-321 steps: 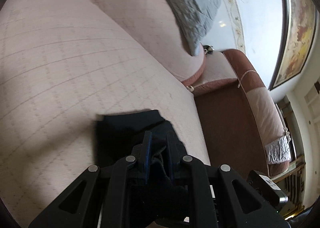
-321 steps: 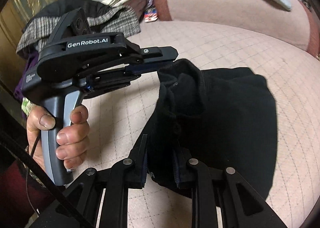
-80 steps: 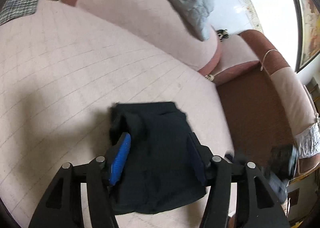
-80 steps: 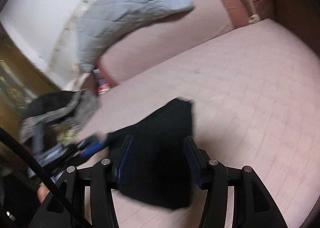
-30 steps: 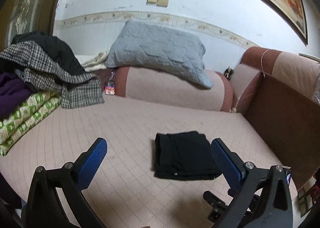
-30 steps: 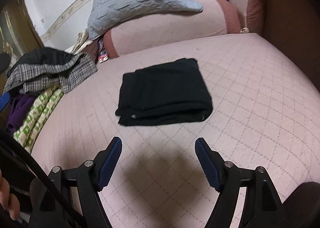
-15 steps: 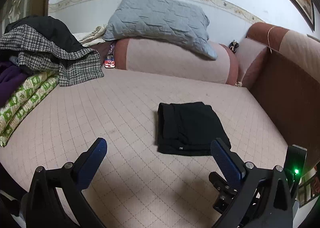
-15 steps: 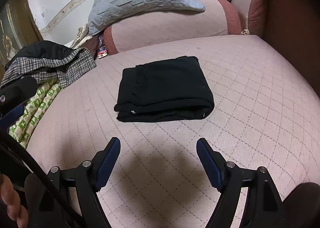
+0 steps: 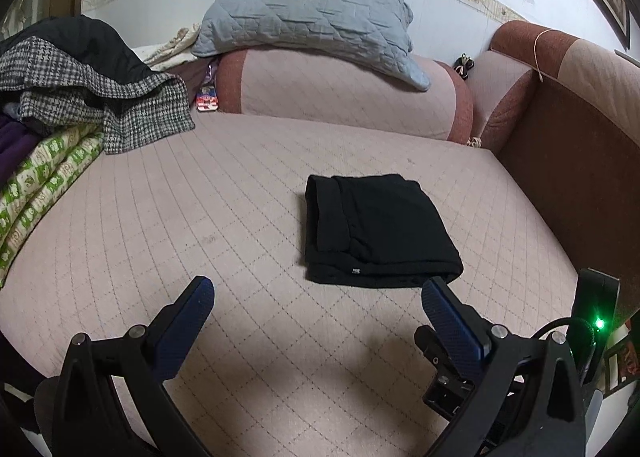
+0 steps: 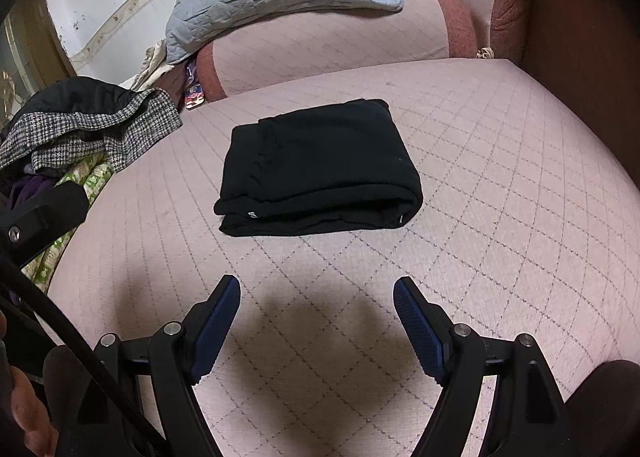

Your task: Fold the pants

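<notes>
The black pants (image 9: 376, 231) lie folded into a compact rectangle on the pink quilted sofa seat (image 9: 200, 217). They also show in the right wrist view (image 10: 320, 169), in the middle of the seat. My left gripper (image 9: 318, 287) is open and empty, held above the seat in front of the pants. My right gripper (image 10: 316, 285) is open and empty too, back from the near edge of the pants. Neither gripper touches the cloth.
A grey quilted pillow (image 9: 312, 17) rests on the sofa's backrest bolster (image 9: 340, 97). A pile of clothes with a houndstooth garment (image 9: 100, 105) and a green patterned blanket (image 9: 40, 185) lies at the left. The brown armrest (image 9: 568, 177) bounds the right side.
Both grippers let go of the pants, opened wide and drew back from them. Over the last second both views dipped slightly toward the seat; the pants lie still.
</notes>
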Motion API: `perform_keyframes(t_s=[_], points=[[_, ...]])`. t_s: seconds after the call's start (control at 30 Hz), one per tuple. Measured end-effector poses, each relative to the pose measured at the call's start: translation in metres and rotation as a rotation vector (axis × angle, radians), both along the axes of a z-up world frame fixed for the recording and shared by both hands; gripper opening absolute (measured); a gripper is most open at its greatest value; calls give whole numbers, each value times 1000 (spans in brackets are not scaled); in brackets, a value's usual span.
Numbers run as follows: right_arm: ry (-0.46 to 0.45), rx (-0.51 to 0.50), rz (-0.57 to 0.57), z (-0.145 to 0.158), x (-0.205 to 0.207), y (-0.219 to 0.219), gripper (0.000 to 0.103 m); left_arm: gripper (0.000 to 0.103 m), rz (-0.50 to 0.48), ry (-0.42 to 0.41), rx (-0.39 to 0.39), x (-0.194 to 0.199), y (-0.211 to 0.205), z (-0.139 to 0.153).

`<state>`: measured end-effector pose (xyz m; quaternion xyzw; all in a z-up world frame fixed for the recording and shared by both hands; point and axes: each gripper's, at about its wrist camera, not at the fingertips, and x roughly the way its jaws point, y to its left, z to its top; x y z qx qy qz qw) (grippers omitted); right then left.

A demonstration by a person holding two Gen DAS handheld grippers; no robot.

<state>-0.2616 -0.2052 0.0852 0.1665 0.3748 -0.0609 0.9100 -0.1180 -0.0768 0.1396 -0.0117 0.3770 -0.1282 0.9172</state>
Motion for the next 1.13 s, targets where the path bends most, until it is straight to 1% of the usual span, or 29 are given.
perform_keyframes(t_s=[0.3, 0.63, 0.77, 1.0, 1.13], points=[[24, -3, -12, -7, 3, -3, 84, 103, -2, 26, 25, 4, -2, -9], [51, -6, -17, -14, 7, -6, 84, 103, -12, 85, 17, 12, -2, -24], [57, -8, -21, -16, 8, -6, 84, 103, 3, 96, 33, 15, -2, -31], [80, -20, -26, -22, 12, -8, 85, 103, 0, 169, -2, 24, 2, -51], [105, -29, -21, -27, 15, -7, 86, 103, -5, 220, -36, 27, 4, -63]])
